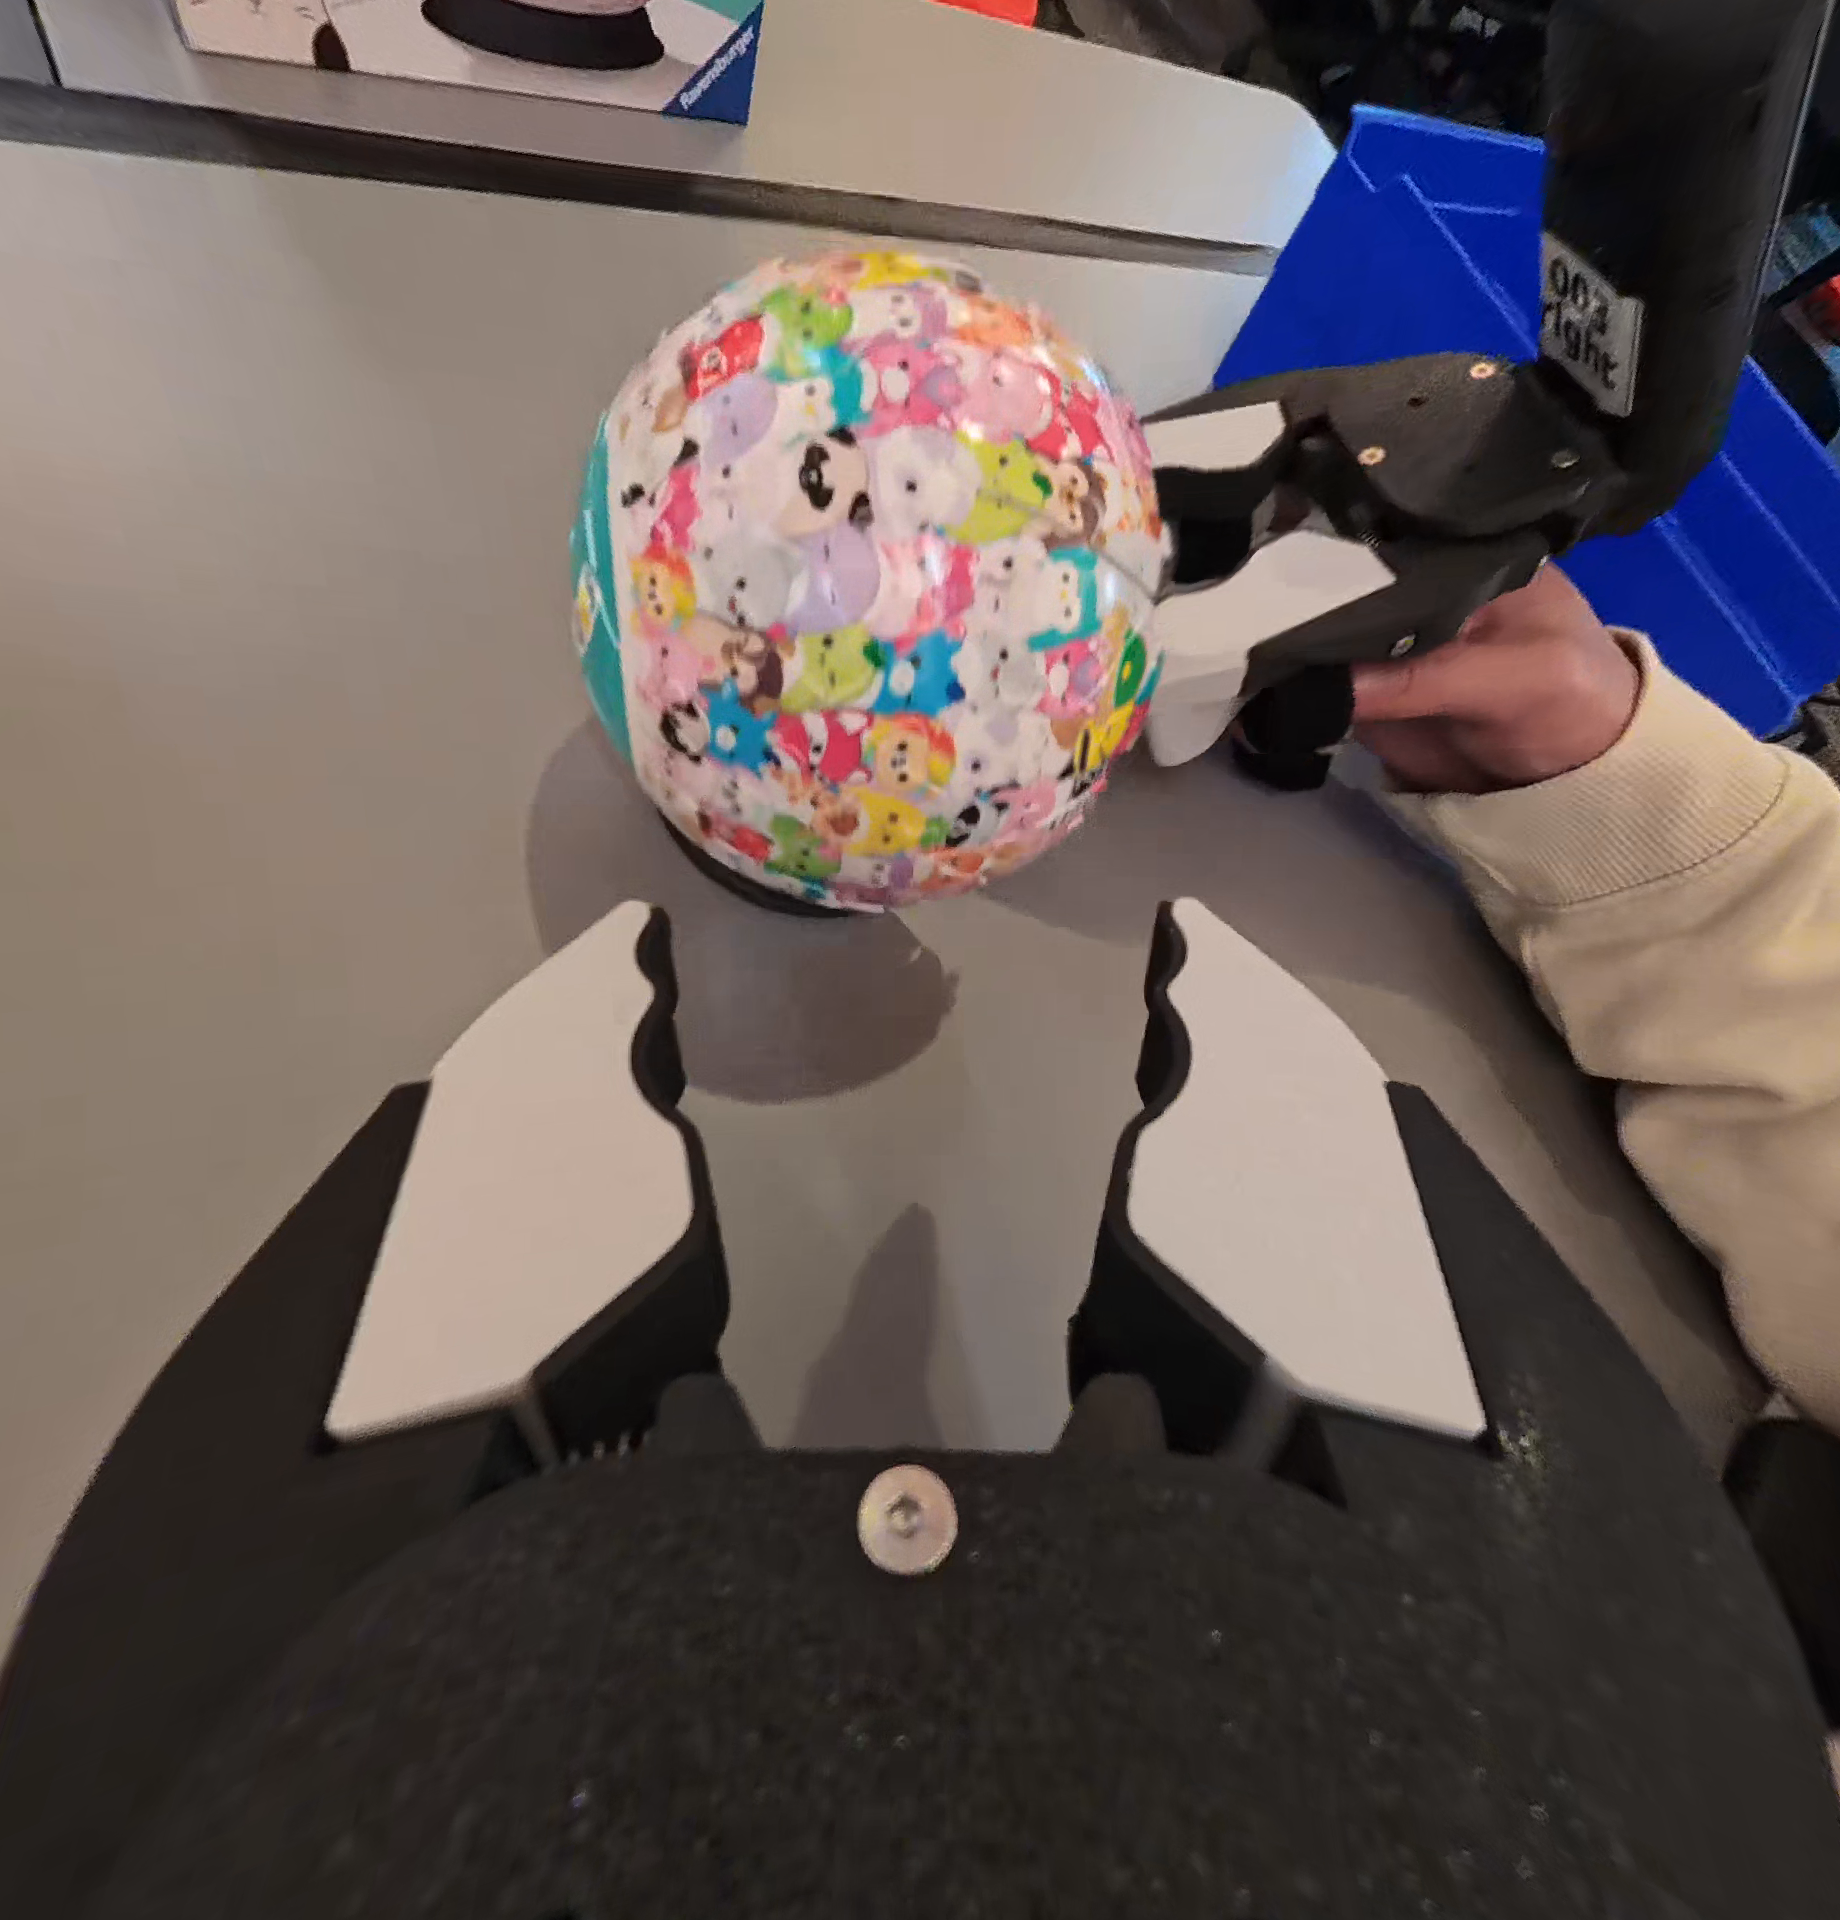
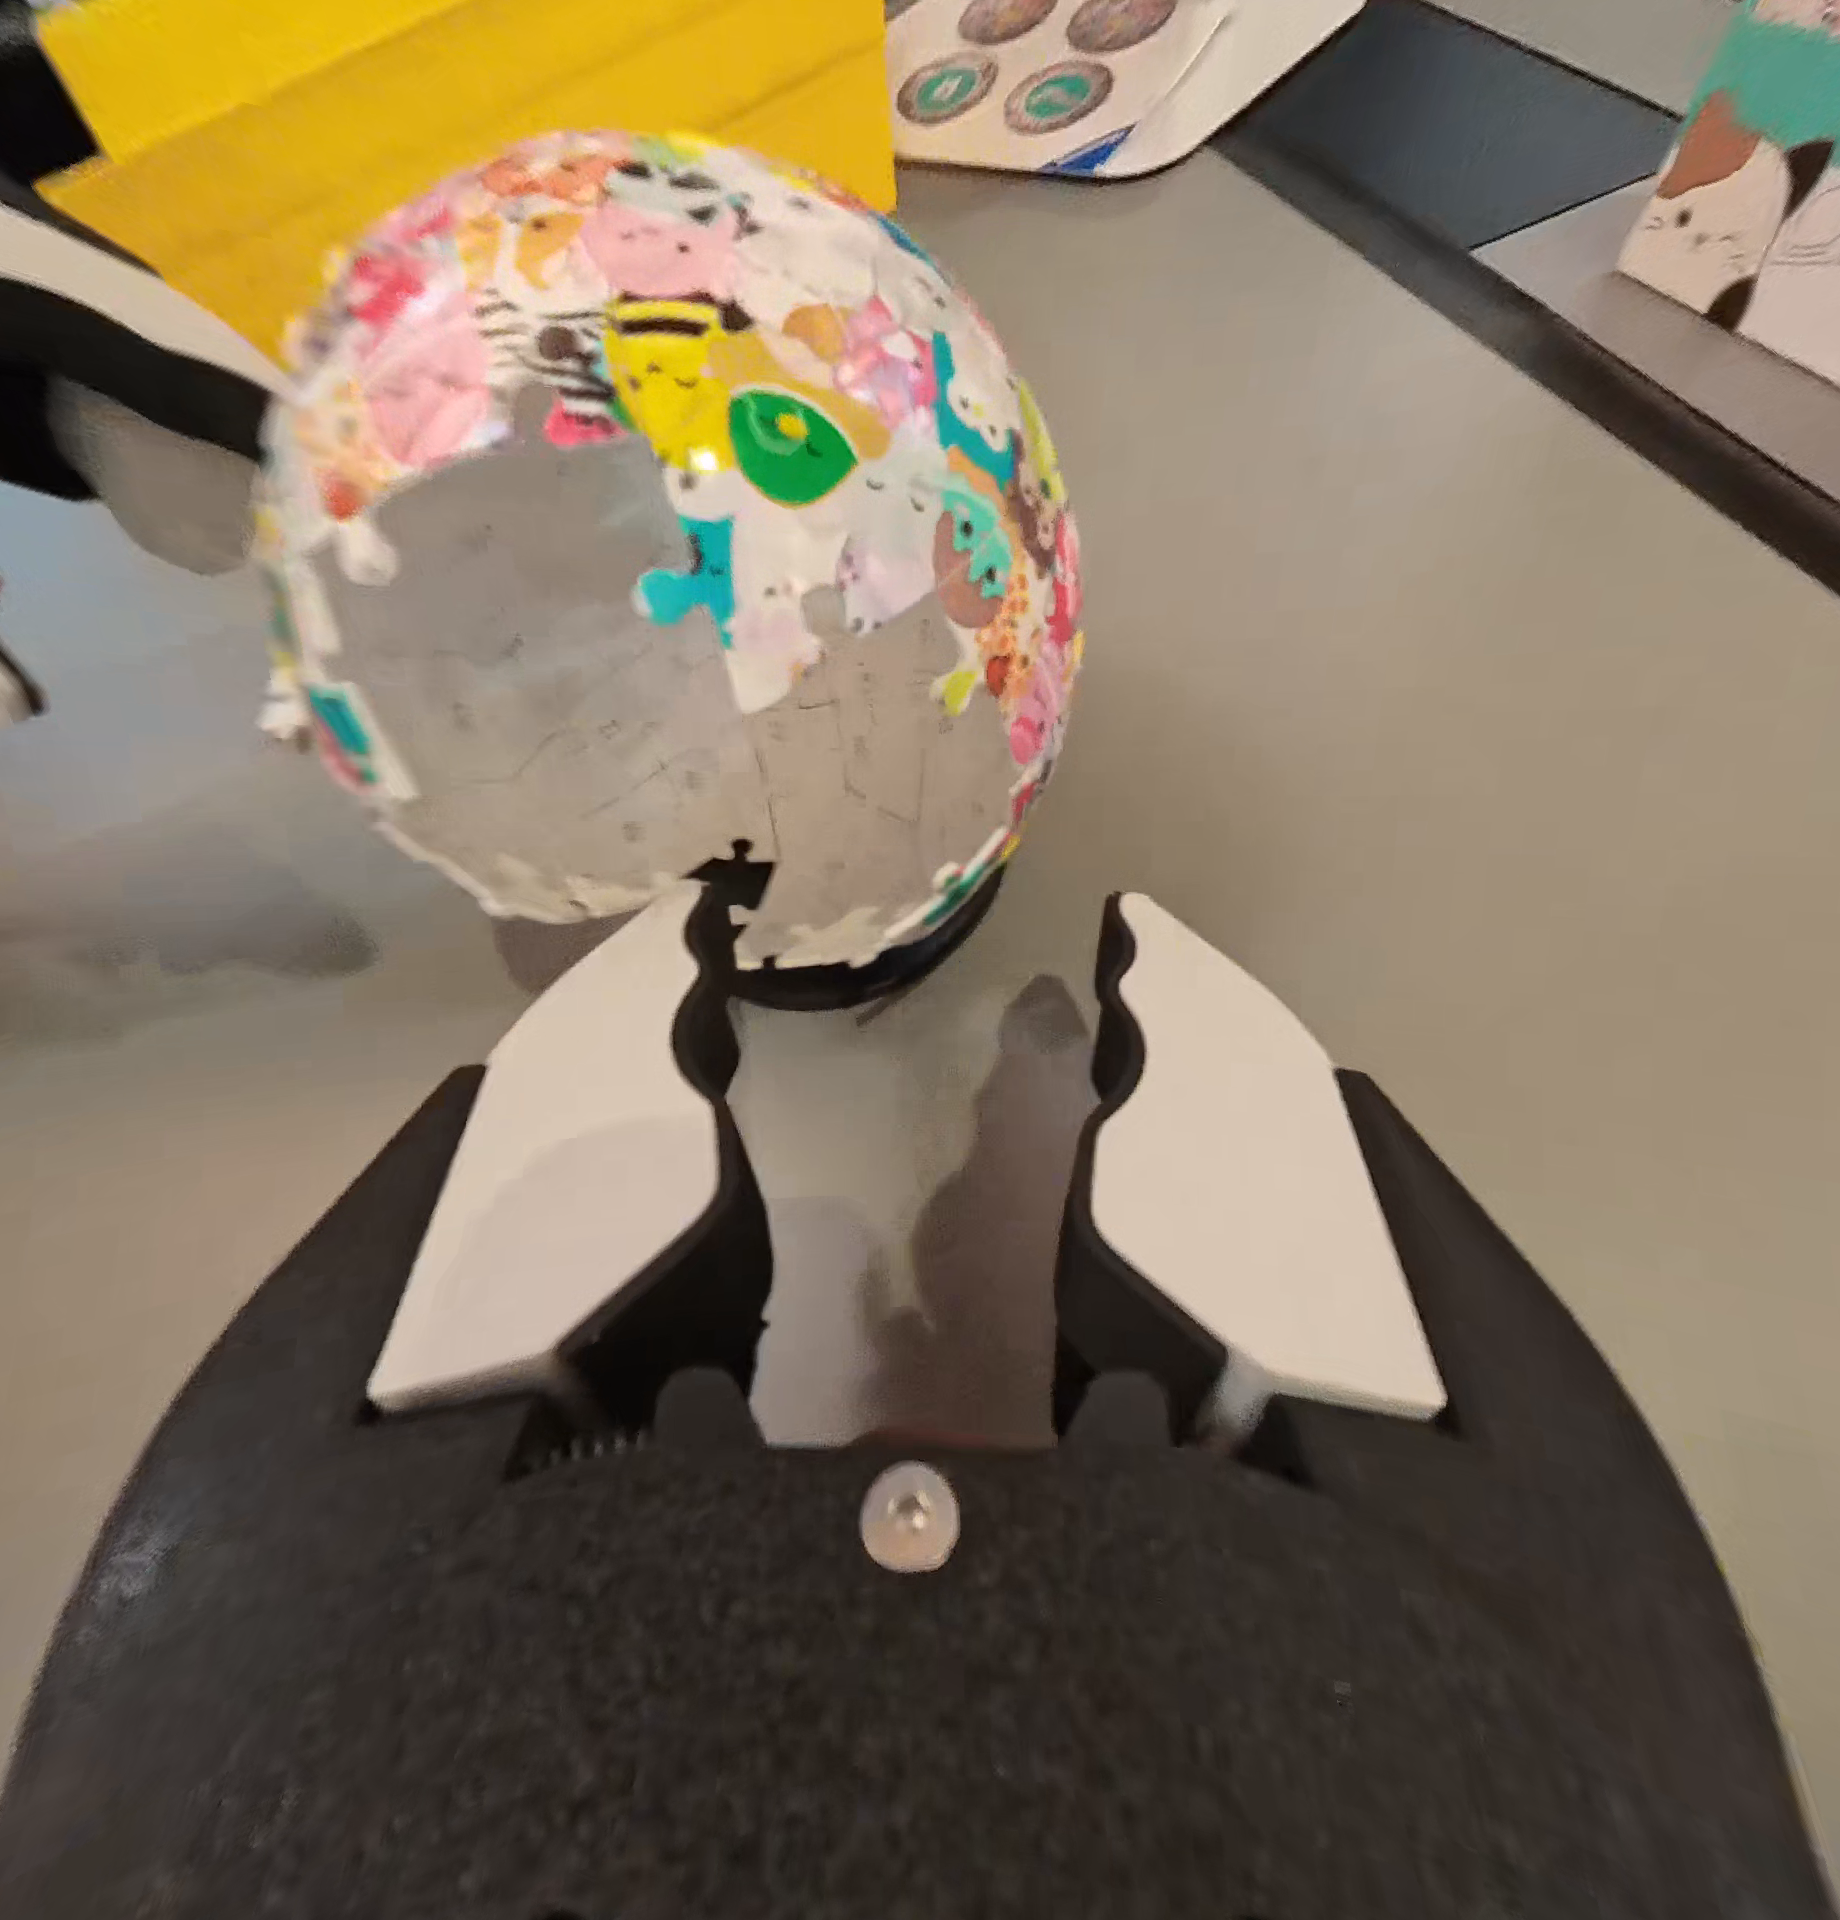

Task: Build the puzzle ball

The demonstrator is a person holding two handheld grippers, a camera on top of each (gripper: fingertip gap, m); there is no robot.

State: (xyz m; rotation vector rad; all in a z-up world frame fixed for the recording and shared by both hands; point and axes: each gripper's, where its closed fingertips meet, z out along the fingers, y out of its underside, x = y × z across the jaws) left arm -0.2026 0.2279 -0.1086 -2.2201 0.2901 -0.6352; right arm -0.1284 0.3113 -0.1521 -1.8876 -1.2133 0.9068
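The puzzle ball (image 1: 864, 582), covered in colourful cartoon animals, stands on a black ring stand (image 1: 750, 883) on the grey table. In the right wrist view the ball (image 2: 843, 468) has a large gap that shows its grey inside, above the stand (image 2: 864, 987). My left gripper (image 1: 911, 925) is open and empty, just in front of the ball. My right gripper (image 2: 900, 914) is open and empty, with its fingertips at the lower edge of the gap. It also shows in the left wrist view (image 1: 1191, 566) at the ball's right side. Whether it touches the ball I cannot tell.
A blue bin (image 1: 1415, 260) stands at the right behind a hand and cream sleeve (image 1: 1674, 935). The puzzle box (image 1: 480, 52) lies on a second table behind. A yellow bin (image 2: 459, 135), a white printed sheet (image 2: 1051, 73) and a box (image 2: 1768, 187) lie beyond the ball.
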